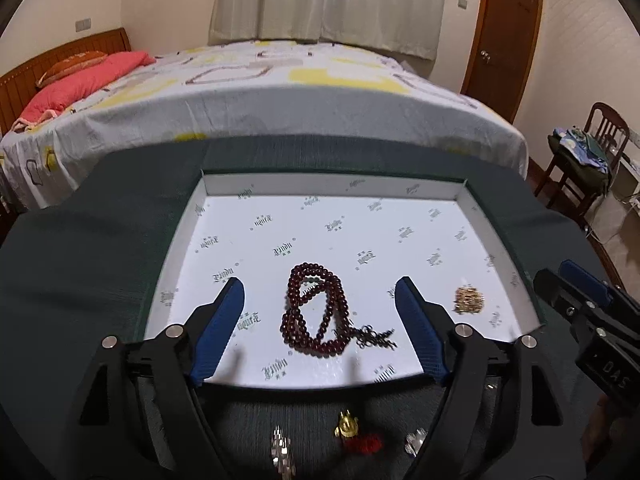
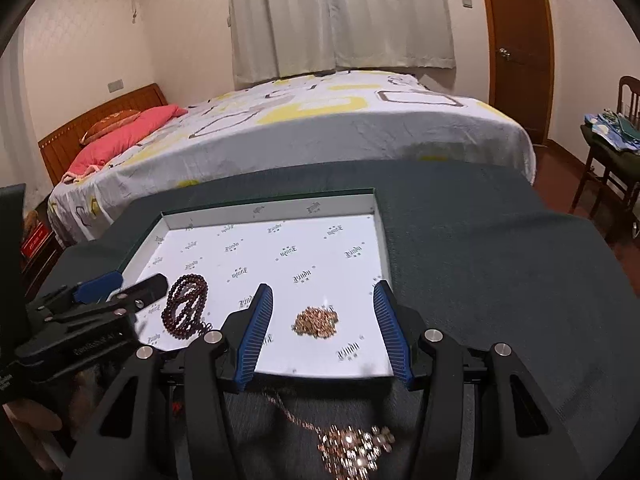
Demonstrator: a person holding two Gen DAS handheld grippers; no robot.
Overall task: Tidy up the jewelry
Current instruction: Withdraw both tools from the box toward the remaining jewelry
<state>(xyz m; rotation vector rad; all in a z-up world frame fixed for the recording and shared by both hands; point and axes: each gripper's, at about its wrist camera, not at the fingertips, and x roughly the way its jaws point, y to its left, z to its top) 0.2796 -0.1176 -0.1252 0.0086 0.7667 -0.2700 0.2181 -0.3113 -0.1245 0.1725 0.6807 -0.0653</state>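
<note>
A shallow white-lined tray (image 1: 472, 196) (image 2: 382, 248) lies on a dark green cloth. In it lie a dark red bead necklace (image 1: 316, 312) (image 2: 186, 306) and a small heap of gold chain (image 1: 468, 300) (image 2: 316, 322). My left gripper (image 1: 320, 292) is open and empty, its fingers on either side of the bead necklace, above it. My right gripper (image 2: 324, 296) is open and empty, its fingers on either side of the gold chain. On the cloth in front of the tray lie a sparkly gold pendant necklace (image 2: 352, 448), a gold and red charm (image 1: 352, 432) and silver pieces (image 1: 282, 448).
The cloth-covered table (image 2: 500, 280) stands against a bed (image 1: 280, 92) with a red pillow. A wooden chair with clothes (image 1: 580, 152) stands at the right, near a brown door (image 2: 516, 40). The right gripper's body (image 1: 592, 312) shows at the left wrist view's right edge.
</note>
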